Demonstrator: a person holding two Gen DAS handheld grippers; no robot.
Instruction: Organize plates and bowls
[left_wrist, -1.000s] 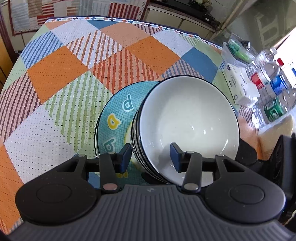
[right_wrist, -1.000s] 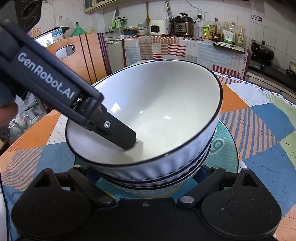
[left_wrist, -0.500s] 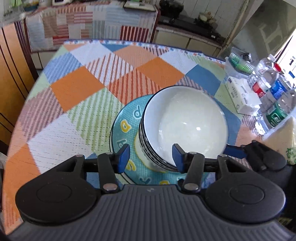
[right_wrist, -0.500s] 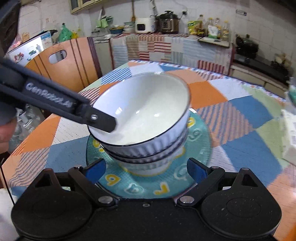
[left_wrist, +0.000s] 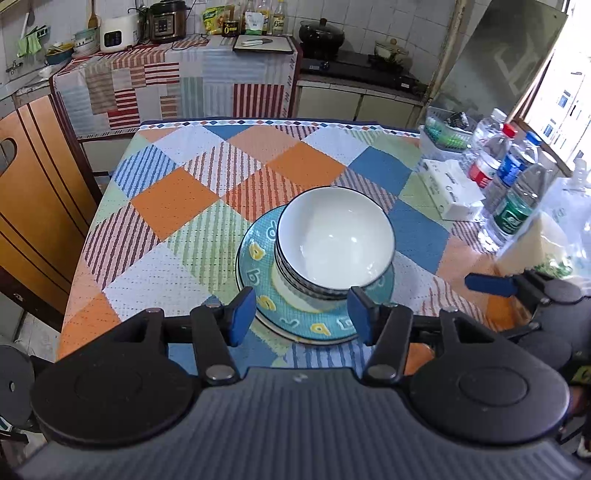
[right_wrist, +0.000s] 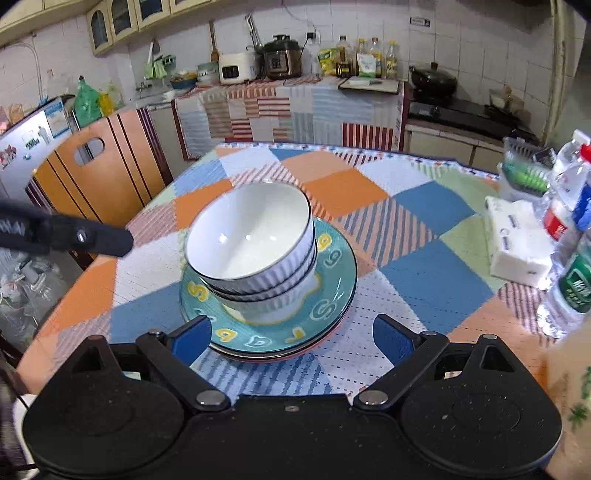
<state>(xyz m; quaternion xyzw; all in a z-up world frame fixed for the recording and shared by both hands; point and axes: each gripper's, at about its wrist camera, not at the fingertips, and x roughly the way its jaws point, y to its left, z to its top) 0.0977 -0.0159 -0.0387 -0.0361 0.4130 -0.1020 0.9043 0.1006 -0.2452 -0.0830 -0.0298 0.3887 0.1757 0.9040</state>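
A stack of three white ribbed bowls (left_wrist: 334, 240) (right_wrist: 251, 236) with dark rims sits on teal plates (left_wrist: 258, 266) (right_wrist: 332, 273) printed with yellow and white characters; a reddish plate edge shows underneath. My left gripper (left_wrist: 301, 314) hovers above and short of the stack, its jaws opening with nothing between them. One of its fingers (right_wrist: 92, 240) shows in the right wrist view, left of the bowls and apart from them. My right gripper (right_wrist: 291, 336) stands wide open, empty, just short of the plates. Its blue fingertip (left_wrist: 487, 284) shows right of the stack.
The checked tablecloth (left_wrist: 177, 199) covers the table. A tissue pack (left_wrist: 450, 192) (right_wrist: 517, 240), several water bottles (left_wrist: 513, 206), a small basket (left_wrist: 443, 133) and a bag (left_wrist: 535, 243) crowd the right edge. A wooden chair (left_wrist: 33, 206) stands at the left.
Both grippers have pulled back and risen away from the bowl stack. The left finger that was inside the top bowl has come out, and the left jaws stand wider.
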